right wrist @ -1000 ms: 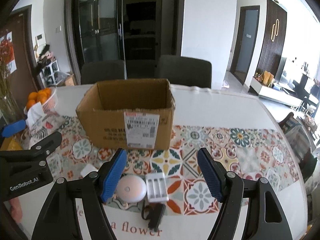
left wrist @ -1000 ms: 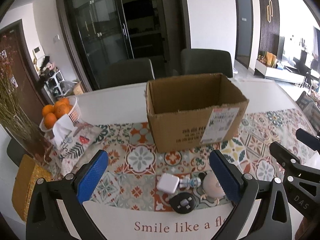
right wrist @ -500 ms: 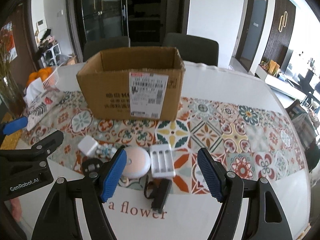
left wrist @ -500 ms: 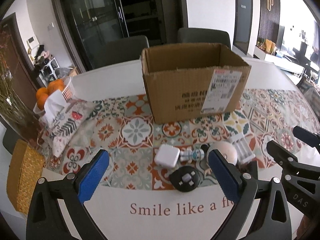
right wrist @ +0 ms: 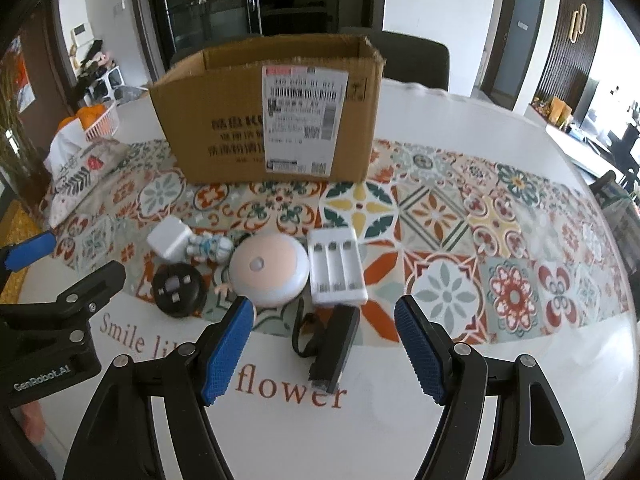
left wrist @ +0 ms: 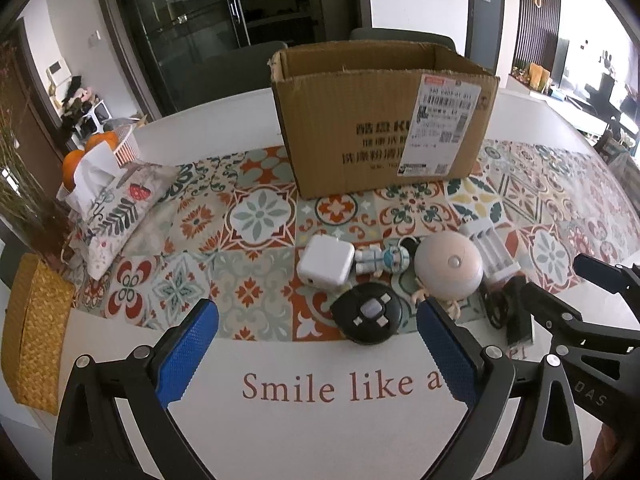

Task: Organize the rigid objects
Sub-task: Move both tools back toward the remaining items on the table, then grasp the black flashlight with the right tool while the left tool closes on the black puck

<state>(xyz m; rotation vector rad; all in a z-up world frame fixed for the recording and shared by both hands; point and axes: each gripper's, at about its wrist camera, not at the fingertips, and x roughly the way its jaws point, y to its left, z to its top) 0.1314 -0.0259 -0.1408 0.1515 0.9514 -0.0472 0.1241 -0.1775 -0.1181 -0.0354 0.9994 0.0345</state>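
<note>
An open cardboard box [left wrist: 384,120] [right wrist: 276,120] stands on the patterned table runner. In front of it lie a white charger cube [left wrist: 326,266] [right wrist: 170,238], a small toy figure [left wrist: 380,260] [right wrist: 210,245], a black round disc [left wrist: 370,314] [right wrist: 178,289], a round pinkish night light [left wrist: 450,266] [right wrist: 269,268], a white battery charger [left wrist: 490,246] [right wrist: 336,266] and a black stick with a strap [right wrist: 334,348] [left wrist: 518,314]. My left gripper [left wrist: 316,354] is open, just short of the disc. My right gripper [right wrist: 324,354] is open, its fingers either side of the black stick.
A tissue pouch [left wrist: 112,208] and a basket of oranges [left wrist: 100,150] sit at the left. A woven yellow box [left wrist: 34,332] is at the table's left edge. Chairs stand behind the box. The table's white front strip bears printed words.
Both grippers have moved forward and lower toward the small items; the box and items look larger. Both stay open.
</note>
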